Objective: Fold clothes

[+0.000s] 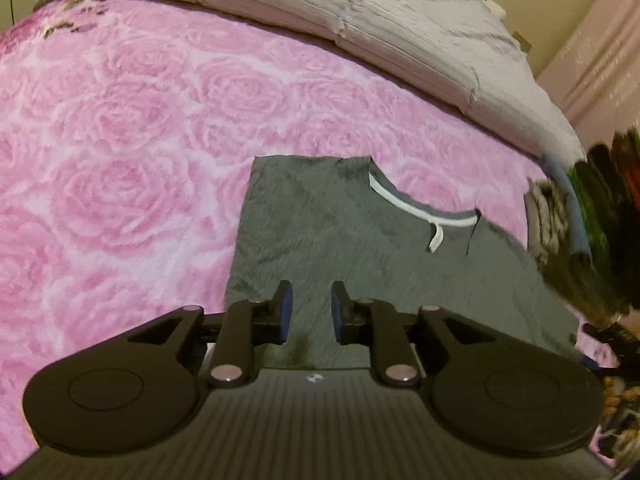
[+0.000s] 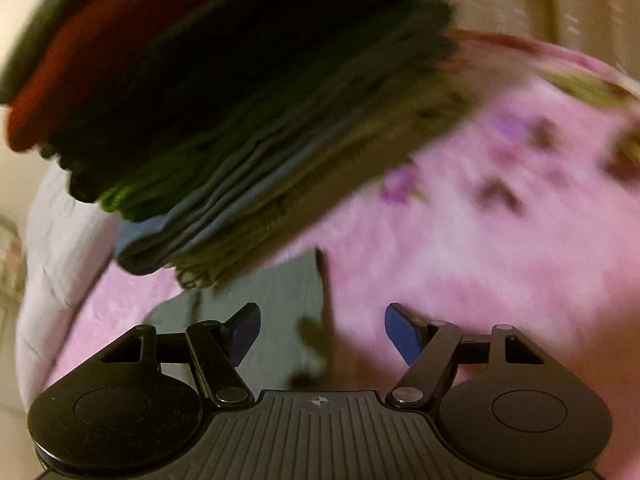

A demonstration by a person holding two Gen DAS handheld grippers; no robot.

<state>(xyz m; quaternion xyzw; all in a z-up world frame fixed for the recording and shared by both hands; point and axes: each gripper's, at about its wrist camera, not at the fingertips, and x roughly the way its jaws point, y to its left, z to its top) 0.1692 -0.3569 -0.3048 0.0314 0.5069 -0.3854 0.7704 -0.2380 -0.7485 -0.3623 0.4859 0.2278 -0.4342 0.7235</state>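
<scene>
A pink rose-patterned plush blanket [image 1: 132,128] is spread over the bed, bordered at the far side by a folded pale grey quilt [image 1: 400,20]. A grey T-shirt with a white-taped neckline [image 1: 320,220] is laid flat on it, beside a stack of folded clothes [image 2: 224,120]. The left gripper [image 1: 311,307] is held narrowly parted above the shirt, gripping nothing. The right gripper [image 2: 322,330] is spread wide and empty.

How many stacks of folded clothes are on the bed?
1. The stack of folded clothes sits on the pink blanket, just right of the grey shirt. Others may lie outside both views.
</scene>
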